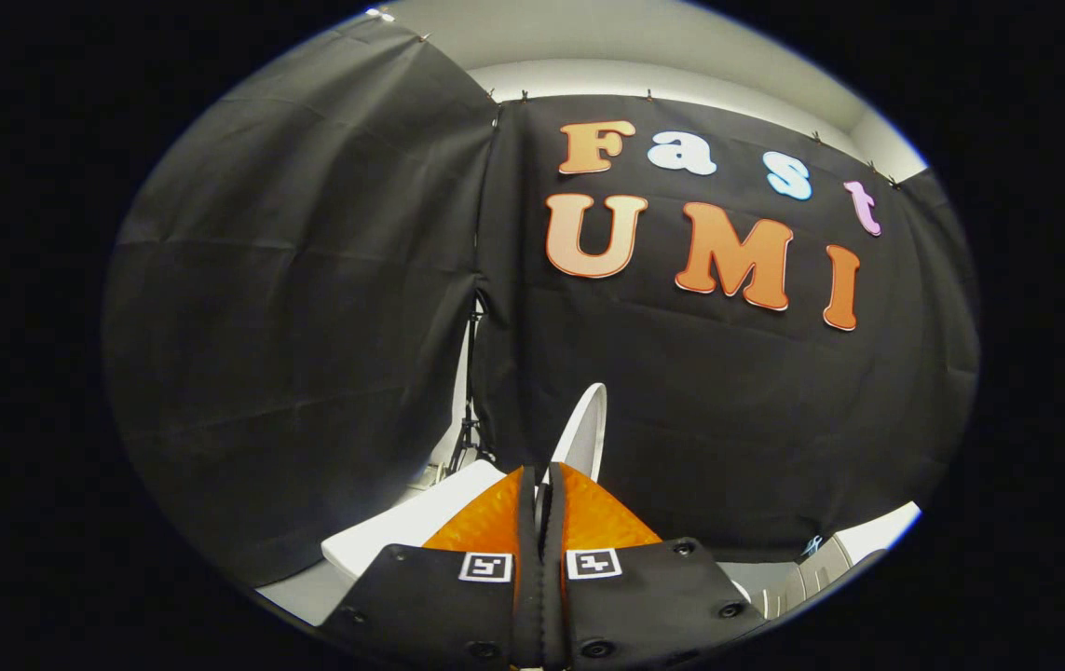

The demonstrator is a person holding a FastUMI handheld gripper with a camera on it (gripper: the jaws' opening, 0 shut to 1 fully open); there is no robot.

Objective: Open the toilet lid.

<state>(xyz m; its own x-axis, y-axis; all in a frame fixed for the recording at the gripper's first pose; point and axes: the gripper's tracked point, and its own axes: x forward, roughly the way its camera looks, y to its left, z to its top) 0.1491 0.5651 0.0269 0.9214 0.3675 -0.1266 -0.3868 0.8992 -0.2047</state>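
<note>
My gripper [541,485] fingers nearly closed, thin lid [588,429] edge apparently pinched between tips, though contact hard to confirm. Lid stands raised, near upright, just ahead of fingers; tank [411,527] beside. I judge: keep light pinch, follow hinge arc, ease lid back against tank, no slam.

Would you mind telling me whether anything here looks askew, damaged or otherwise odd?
Nothing stands out. The toilet lid stands raised on edge just beyond the hand-held gripper, whose fingers are nearly closed around its rim. The white tank beside it looks intact, with no spill visible.
</note>
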